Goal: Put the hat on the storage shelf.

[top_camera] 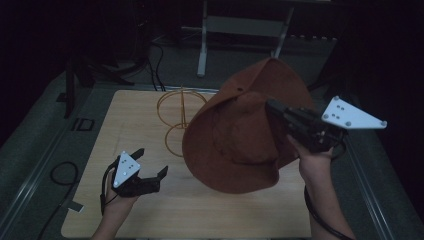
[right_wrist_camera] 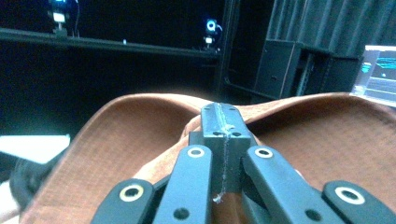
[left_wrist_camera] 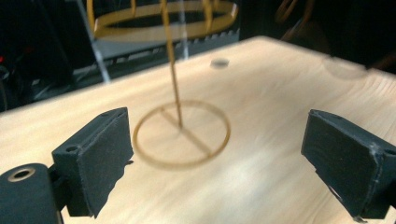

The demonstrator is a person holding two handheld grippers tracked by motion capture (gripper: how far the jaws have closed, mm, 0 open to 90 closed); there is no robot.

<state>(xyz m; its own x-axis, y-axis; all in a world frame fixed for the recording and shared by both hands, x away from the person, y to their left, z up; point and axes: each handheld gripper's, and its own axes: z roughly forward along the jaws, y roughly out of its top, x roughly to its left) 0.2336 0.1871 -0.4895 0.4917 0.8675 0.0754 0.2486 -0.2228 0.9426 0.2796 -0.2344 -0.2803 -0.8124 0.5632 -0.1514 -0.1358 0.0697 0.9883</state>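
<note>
Floppy brown woven-cloth hat pinched in right gripper, left gripper spread wide, thin gold wire stand, pale wood-grain counter.

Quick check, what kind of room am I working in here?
Probably a dim lab or recording studio, not a home: a bare wooden table, mounted cameras on a dark rail, equipment racks and a lit monitor.
</note>
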